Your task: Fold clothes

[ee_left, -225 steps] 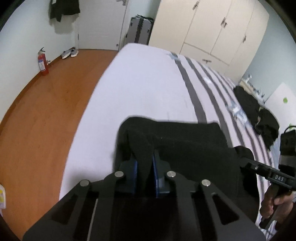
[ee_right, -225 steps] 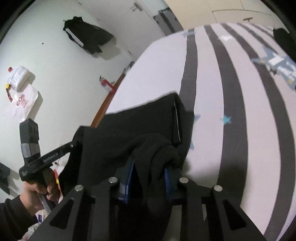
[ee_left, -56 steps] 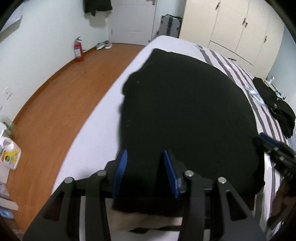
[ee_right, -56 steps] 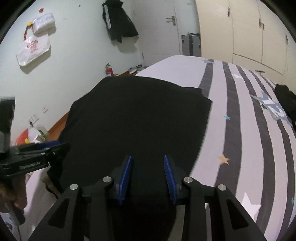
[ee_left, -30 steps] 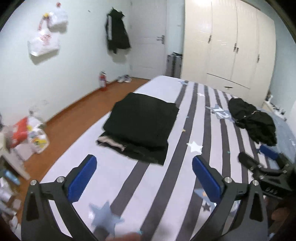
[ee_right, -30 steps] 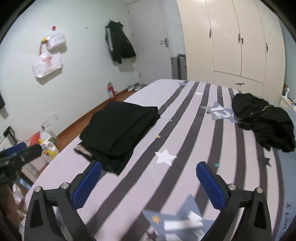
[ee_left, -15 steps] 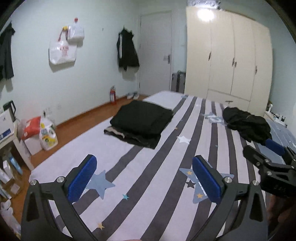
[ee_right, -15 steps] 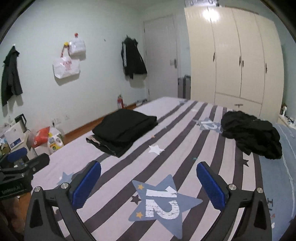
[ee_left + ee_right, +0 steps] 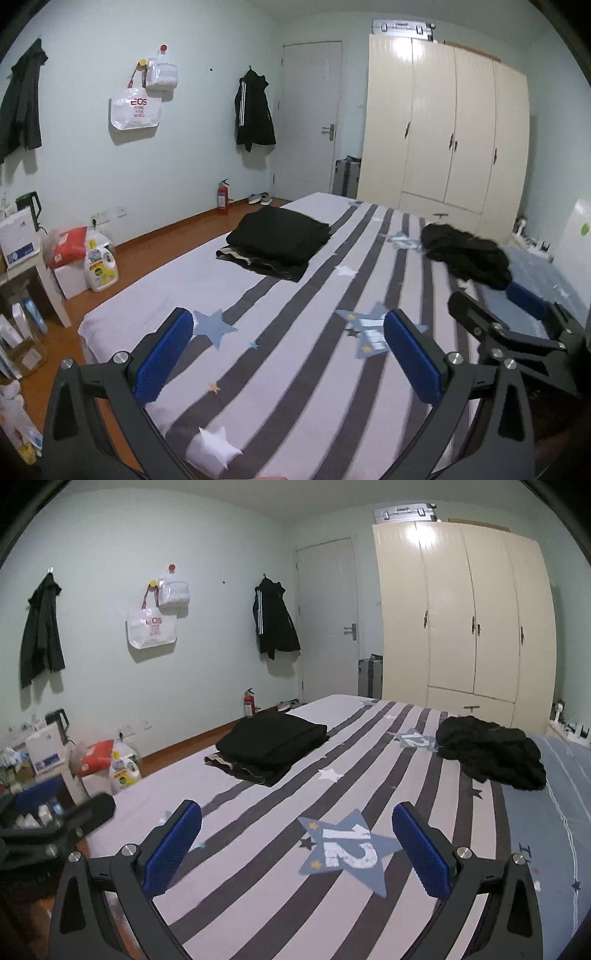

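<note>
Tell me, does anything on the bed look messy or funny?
Yes. The crumpled black clothes lie in a heap on the bed's right side, unfolded. The folded black stack looks neat, though a striped garment pokes out beneath it.

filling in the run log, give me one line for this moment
left gripper: open, empty | right gripper: open, empty | folded black stack: on bed, left side | unfolded black pile: right side, untouched

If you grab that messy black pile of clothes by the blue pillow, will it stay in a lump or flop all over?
The crumpled black pile looks soft and loose, so it would probably droop and unravel when lifted. It may be several garments, so some could stay on the bed.
</note>
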Available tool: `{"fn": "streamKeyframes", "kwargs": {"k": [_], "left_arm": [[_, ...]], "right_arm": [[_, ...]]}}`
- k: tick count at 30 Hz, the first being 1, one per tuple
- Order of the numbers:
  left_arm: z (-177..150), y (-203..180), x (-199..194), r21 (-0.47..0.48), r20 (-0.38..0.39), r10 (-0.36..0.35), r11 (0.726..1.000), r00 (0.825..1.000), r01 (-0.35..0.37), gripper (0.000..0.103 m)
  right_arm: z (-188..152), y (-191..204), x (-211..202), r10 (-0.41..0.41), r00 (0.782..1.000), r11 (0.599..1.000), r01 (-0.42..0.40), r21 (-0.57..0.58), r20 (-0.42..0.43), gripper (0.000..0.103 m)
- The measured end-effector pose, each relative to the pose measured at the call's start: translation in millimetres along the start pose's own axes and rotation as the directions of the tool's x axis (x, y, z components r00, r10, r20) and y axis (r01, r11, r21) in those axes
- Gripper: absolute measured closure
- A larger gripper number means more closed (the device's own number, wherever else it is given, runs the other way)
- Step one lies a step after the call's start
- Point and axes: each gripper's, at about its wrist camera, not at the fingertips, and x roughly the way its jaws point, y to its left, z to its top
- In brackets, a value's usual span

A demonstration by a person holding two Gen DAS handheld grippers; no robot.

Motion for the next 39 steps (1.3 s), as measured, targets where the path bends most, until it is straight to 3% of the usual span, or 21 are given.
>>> {"fn": "streamKeyframes", "kwargs": {"k": [10,39], "left_arm": [[35.2,-10.6,-38.0,0.015,0.004,0.049,0.999,0.999,-0.049,0.001],[40.1,-9.9,-35.4,0.032,0.019,0.085,0.996,0.996,-0.085,0.001]], "right_arm": [[42.2,-3.2,-52.3,-0.034,0.999,0.999,0.034,0.015,0.019,0.001],[53.5,-14.0,-51.6,-0.027,1.000,0.999,0.027,0.020,-0.001,0.001]]}}
